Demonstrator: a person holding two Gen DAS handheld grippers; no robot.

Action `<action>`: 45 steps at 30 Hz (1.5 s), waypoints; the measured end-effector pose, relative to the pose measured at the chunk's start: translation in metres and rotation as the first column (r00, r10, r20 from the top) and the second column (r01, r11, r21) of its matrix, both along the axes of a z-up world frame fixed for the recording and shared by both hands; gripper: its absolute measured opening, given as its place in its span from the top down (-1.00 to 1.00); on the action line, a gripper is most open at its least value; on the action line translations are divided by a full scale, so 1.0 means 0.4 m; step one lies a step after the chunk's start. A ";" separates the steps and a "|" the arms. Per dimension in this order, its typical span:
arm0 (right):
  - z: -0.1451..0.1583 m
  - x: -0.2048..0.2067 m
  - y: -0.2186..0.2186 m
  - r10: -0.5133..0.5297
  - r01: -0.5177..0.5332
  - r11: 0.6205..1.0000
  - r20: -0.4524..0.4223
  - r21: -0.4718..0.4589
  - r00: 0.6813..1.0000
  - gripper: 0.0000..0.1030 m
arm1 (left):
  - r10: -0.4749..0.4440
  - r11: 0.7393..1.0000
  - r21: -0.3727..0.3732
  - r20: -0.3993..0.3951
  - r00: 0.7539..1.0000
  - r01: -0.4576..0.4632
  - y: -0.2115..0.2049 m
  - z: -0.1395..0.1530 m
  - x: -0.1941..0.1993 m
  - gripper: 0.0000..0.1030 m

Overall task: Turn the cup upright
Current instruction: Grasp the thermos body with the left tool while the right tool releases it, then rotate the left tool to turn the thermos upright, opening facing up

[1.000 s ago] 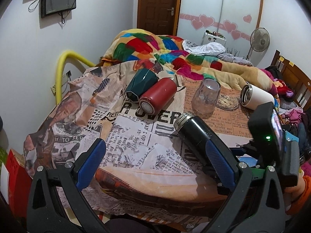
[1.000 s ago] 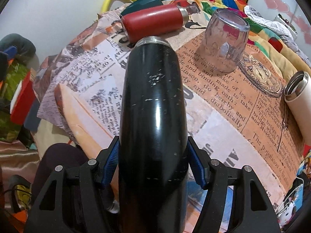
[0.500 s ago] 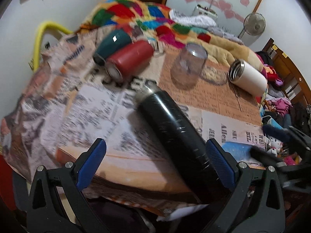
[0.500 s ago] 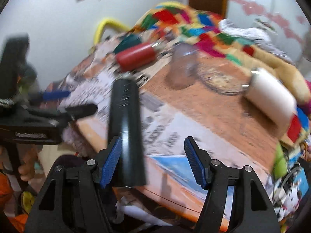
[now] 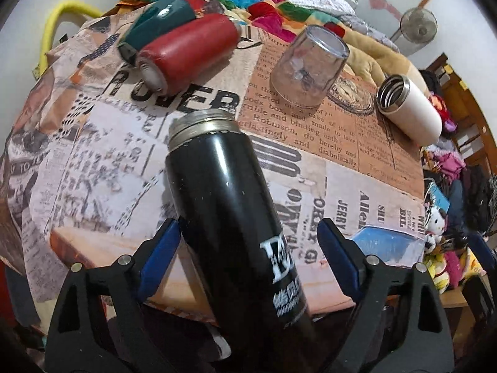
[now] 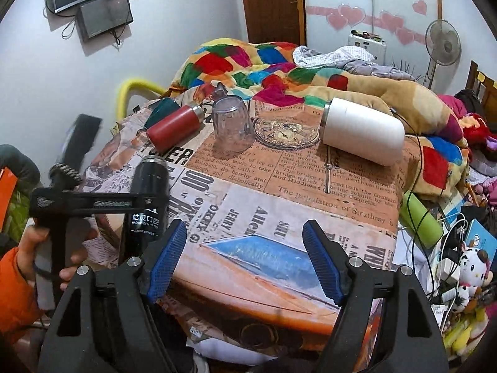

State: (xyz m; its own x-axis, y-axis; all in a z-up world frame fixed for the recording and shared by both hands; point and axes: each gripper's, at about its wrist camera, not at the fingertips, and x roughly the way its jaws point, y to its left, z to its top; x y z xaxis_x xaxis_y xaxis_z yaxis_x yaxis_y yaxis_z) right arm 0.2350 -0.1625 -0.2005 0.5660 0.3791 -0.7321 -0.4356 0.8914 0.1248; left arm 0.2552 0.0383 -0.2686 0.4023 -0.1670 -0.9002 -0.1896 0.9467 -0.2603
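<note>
Left pose: the left hand-held gripper reaches in over the near edge of the counter, level in the right wrist view, with the left hand in an orange sleeve wrapped round its handle.
Left state: its blue pads stand wide on either side of the black cup. One pad touches the cup's wall and a gap shows at the other, so I cannot tell whether it grips.
Right pose: the right hand-held gripper sits at the counter's near edge, pointing across it, fingers spread wide with nothing between them.
Task cup: it is at the near left corner, tilted, threaded steel neck up and away, base toward the left camera and below the counter's edge.
Cup material: glossy black metal, a tall cylinder with fine scratches and white lettering low on the wall.
Other vessels: a matte red flask and a faceted teal cup lie touching at the far left. A clear glass stands mouth down in the middle. A white flask lies on its side at the right.
Surface: a newspaper-print cloth, wrinkled at the left and draped over the edges.
Edges: a colourful quilt is banked along the far side.
Open room: bare cloth lies between the black cup and the glass, and across the near right half.
</note>
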 end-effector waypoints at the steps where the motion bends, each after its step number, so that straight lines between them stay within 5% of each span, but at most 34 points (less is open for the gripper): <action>1: 0.000 -0.003 0.001 0.000 0.000 1.000 0.003 0.000 1.000 -0.44 | -0.009 1.000 0.009 -0.007 1.000 0.009 -0.005 -0.003 0.009 -0.72; 4: 0.001 -0.012 0.006 0.005 -0.005 1.000 0.008 0.002 1.000 -0.44 | -0.055 0.998 0.037 -0.036 0.998 0.056 -0.033 -0.018 0.036 -0.65; 8: 0.003 -0.027 0.005 0.008 -0.008 1.000 0.005 0.009 1.000 -0.44 | -0.101 0.992 0.063 -0.072 0.992 0.105 -0.059 -0.041 0.061 -0.27; 13: 0.010 -0.035 0.003 0.005 -0.005 1.000 0.004 0.015 1.000 -0.44 | -0.127 0.989 0.068 -0.058 0.990 0.131 -0.071 -0.040 0.055 -0.25; 20: 0.022 -0.040 0.002 0.005 -0.005 1.000 0.011 0.014 1.000 -0.45 | -0.182 0.972 0.164 0.085 0.980 0.166 -0.101 0.083 -0.020 -0.24; 30: 0.025 -0.028 -0.013 -0.028 0.028 0.999 0.010 0.037 1.000 -0.44 | -0.254 0.943 0.290 0.310 0.916 0.163 -0.142 0.282 -0.099 -0.24; 39: 0.029 -0.008 -0.045 -0.068 0.067 0.997 0.012 0.047 0.998 -0.45 | -0.276 0.930 0.338 0.379 0.883 0.145 -0.190 0.336 0.016 -0.24; 45: 0.020 0.008 -0.069 -0.095 0.095 0.994 -0.001 0.061 0.995 -0.45 | -0.279 0.935 0.312 0.361 0.890 0.166 -0.211 0.302 0.073 -0.24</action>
